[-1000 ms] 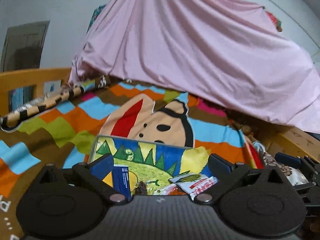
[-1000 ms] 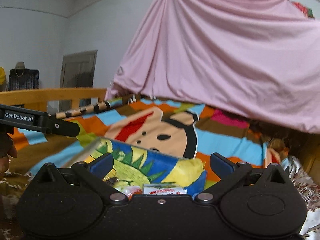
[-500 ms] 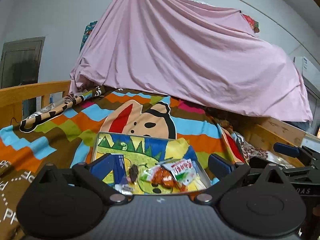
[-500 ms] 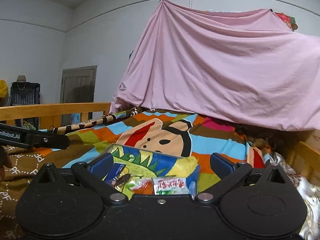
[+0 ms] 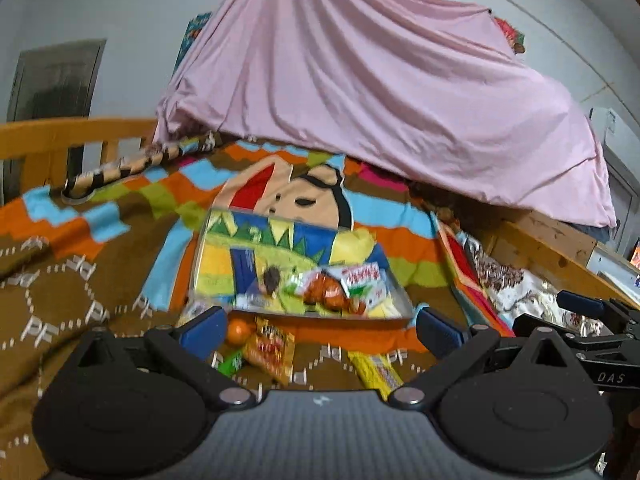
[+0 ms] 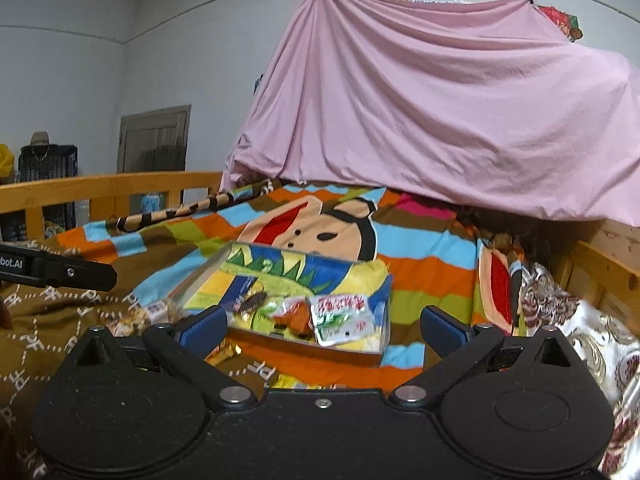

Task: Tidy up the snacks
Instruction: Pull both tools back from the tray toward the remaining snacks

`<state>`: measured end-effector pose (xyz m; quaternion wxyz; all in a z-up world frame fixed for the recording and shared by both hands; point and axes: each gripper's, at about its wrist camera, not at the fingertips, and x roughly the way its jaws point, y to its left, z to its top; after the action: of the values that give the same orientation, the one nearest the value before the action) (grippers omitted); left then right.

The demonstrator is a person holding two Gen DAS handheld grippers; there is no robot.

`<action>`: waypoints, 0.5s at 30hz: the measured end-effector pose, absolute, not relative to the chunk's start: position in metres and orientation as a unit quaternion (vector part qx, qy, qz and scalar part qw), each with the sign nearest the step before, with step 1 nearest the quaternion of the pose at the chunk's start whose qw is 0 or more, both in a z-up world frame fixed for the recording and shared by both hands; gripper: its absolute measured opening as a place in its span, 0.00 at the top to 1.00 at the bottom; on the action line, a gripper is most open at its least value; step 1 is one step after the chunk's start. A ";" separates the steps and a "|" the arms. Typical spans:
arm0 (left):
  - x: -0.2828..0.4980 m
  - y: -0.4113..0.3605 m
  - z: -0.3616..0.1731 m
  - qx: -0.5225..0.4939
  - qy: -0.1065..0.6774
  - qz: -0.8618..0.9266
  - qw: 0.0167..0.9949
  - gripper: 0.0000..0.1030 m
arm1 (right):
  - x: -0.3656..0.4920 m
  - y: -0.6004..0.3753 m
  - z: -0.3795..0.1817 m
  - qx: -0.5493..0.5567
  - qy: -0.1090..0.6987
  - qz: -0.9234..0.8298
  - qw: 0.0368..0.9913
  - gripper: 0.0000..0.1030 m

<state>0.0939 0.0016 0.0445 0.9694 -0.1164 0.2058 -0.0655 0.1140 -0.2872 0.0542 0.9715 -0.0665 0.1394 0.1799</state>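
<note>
A shallow box with a bright cartoon landscape lining lies on the bed, also in the right wrist view. Inside it are a blue pack, an orange snack bag and a white-and-red packet. Loose snacks lie in front of the box: an orange ball, an orange-red packet, a yellow bar. My left gripper stands open above those loose snacks, nothing between its fingers. My right gripper is open too, in front of the box.
A colourful cartoon blanket covers the bed. A pink sheet drapes over a heap at the back. Wooden rails run along the left and right. A patterned cloth lies at the right.
Both grippers have pulled back and up from the box, so the whole box and the loose snacks in front of it have come into view. Both stay open.
</note>
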 end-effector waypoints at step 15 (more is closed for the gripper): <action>0.072 0.000 0.008 -0.107 0.277 -0.080 0.951 0.00 | 0.093 -0.287 0.027 -0.076 0.202 0.198 0.956 0.01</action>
<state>0.0717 -0.0004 0.0075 0.9515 -0.1067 0.2774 -0.0800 0.0933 -0.2869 0.0269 0.9562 -0.0757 0.2015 0.1983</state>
